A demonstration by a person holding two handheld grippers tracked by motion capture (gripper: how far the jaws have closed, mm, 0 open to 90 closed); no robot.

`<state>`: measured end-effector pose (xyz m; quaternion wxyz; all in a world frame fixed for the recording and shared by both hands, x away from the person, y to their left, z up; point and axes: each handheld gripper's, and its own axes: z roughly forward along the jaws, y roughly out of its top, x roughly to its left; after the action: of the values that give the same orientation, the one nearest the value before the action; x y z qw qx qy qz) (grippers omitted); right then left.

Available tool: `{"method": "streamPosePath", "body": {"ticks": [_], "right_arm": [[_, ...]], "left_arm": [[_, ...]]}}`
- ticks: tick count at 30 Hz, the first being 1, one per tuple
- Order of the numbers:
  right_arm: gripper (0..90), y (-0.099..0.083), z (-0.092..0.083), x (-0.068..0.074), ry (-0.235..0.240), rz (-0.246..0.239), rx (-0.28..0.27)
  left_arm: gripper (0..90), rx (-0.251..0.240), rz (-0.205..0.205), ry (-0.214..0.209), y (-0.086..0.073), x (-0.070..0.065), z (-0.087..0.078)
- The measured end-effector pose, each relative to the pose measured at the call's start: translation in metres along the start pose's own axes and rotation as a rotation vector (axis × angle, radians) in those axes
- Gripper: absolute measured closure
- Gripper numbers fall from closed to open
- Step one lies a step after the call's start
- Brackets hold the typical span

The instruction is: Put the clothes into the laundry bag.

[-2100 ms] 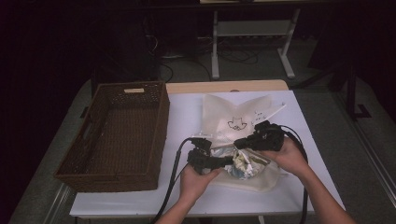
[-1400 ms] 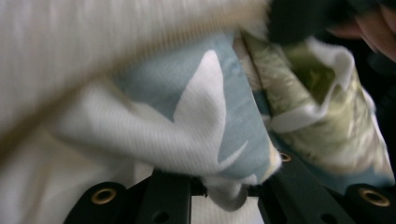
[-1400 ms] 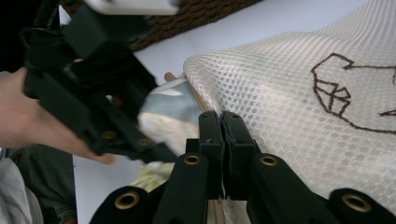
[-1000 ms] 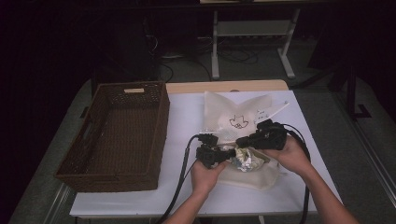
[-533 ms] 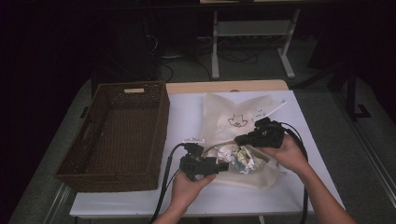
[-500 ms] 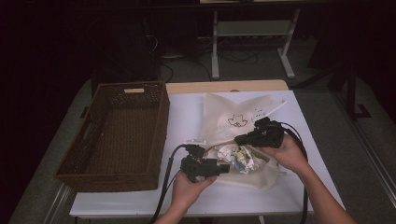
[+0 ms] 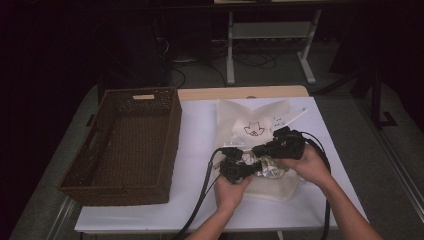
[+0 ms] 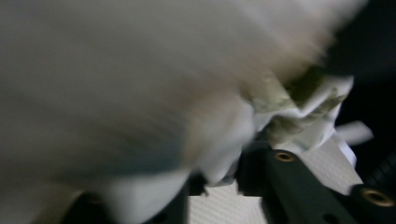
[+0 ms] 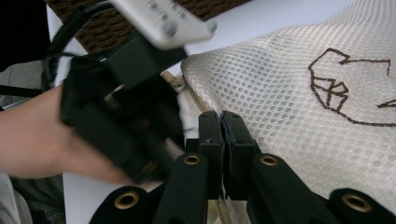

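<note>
Far left, a brown wicker basket point(image 7: 122, 142) sits on the white table point(image 7: 197, 130), well apart from the action. Moving right: left gripper point(image 7: 239, 170) is at the mouth of the cream mesh bag point(image 7: 260, 122), jaws just been closing; the left gripper view is blurred, w/ bag cloth and crumpled wrappers point(image 8: 299, 112) between them, can't tell if they're pinched. Crumpled shiny wrappers point(image 7: 267, 167) lie at the bag's opening, btwn both grippers. Right gripper point(image 7: 277, 147) has its jaws pressed together on the bag's edge point(image 9: 219, 116), holding the mesh. Bag lies flat, center-right of table.
</note>
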<state>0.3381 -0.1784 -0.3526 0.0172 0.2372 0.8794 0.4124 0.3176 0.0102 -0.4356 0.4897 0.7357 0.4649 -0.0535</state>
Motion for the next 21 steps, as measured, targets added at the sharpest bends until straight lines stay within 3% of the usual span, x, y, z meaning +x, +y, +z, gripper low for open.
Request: {"method": "streamPosePath", "body": {"ticks": [2, 4, 6, 8, 12, 16, 20, 21], "right_arm": [[87.5, 0.001, -0.004, 0.003, 0.004, 0.0, -0.01], [87.5, 0.002, -0.01, 0.006, 0.012, -0.004, -0.04], [87.5, 0.003, -0.011, 0.006, -0.004, -0.001, -0.042], [87.5, 0.0, -0.009, 0.0, -0.009, 0.019, -0.031], [87.5, -0.008, 0.001, -0.009, 0.007, 0.054, -0.008], [87.4, -0.008, 0.005, -0.008, 0.005, 0.051, -0.002], [87.2, -0.007, 0.004, -0.008, 0.002, 0.046, -0.012], [87.2, -0.007, 0.005, -0.008, -0.001, 0.043, -0.01]], "left_arm": [[80.1, -0.043, 0.021, 0.034, 0.004, -0.002, -0.003], [80.8, -0.079, 0.013, 0.054, 0.01, 0.002, -0.002], [80.6, -0.058, -0.026, 0.053, 0.014, 0.009, 0.003], [78.9, -0.041, -0.023, 0.042, 0.013, 0.011, 0.004], [67.1, 0.041, -0.012, 0.01, 0.007, 0.012, -0.003], [55.6, 0.108, 0.004, -0.026, 0.0, 0.015, -0.027], [53.5, 0.141, 0.023, -0.017, -0.005, 0.023, -0.058], [52.6, 0.149, 0.037, 0.009, -0.006, 0.026, -0.067]]}}
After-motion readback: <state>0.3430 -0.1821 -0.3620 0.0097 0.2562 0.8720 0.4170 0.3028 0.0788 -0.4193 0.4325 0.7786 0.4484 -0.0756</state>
